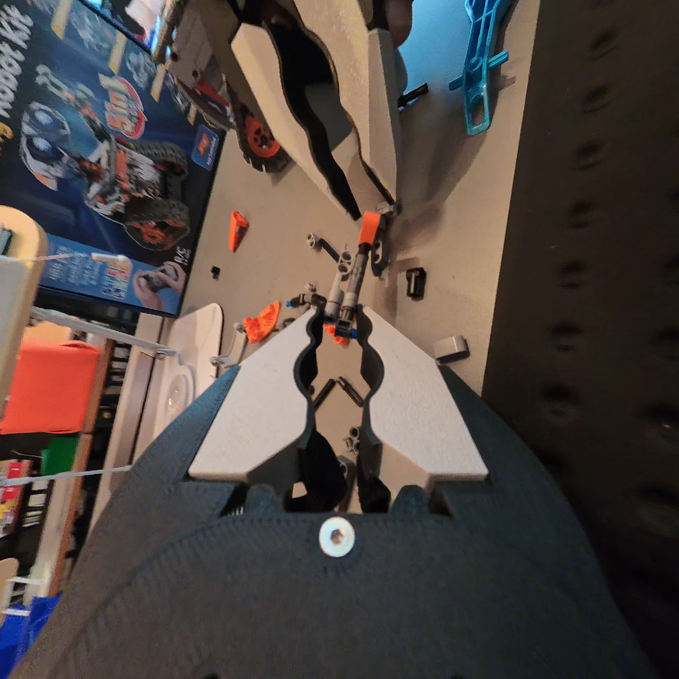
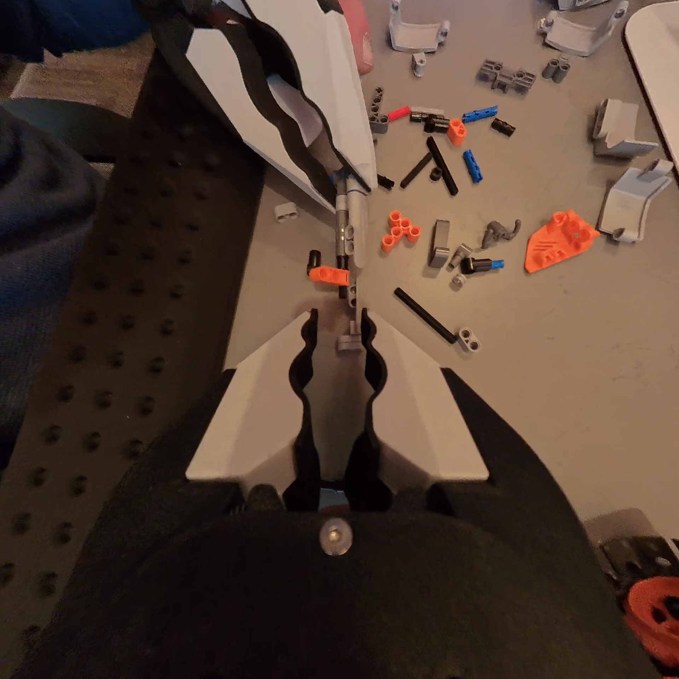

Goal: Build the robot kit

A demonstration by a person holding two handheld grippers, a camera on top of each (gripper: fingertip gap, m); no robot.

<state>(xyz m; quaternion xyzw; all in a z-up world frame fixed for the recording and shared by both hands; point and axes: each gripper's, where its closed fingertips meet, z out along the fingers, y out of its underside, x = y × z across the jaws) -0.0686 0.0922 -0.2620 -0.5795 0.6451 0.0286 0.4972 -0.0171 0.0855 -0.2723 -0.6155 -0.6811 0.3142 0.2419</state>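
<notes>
A slim assembly of grey and black building-toy beams [image 1: 352, 279] hangs between the two grippers above a grey tabletop [image 1: 286, 205]. It carries an orange connector [image 1: 369, 227] at one end and a blue pin at the other. My left gripper [image 1: 337, 316] is shut on the blue-pin end. It also shows in the right wrist view [image 2: 352, 180], clamped on the assembly [image 2: 343, 235]. My right gripper [image 2: 338, 314] has its jaws narrowly apart around the assembly's thin grey end piece [image 2: 349, 343]. That piece lies against one finger, with a gap on the other side. The orange connector [image 2: 329, 275] sits just ahead of the tips.
A black studded board [image 2: 128, 294] borders the table. Loose parts lie around: an orange panel [image 2: 554, 242], an orange multi-hole connector [image 2: 400, 229], a black axle [image 2: 424, 316], grey panels [image 2: 415, 33]. There is also a white tray [image 2: 654, 73], a toy box [image 1: 92, 147], an orange tracked wheel [image 1: 261, 137] and a cyan frame [image 1: 477, 73]. My hands' fingertips stand some 6 centimeters from each other. My right gripper's tips are some 4 centimeters from the black axle [image 2: 424, 316]. My left wrist view [image 1: 334, 254] looks at it from another angle.
</notes>
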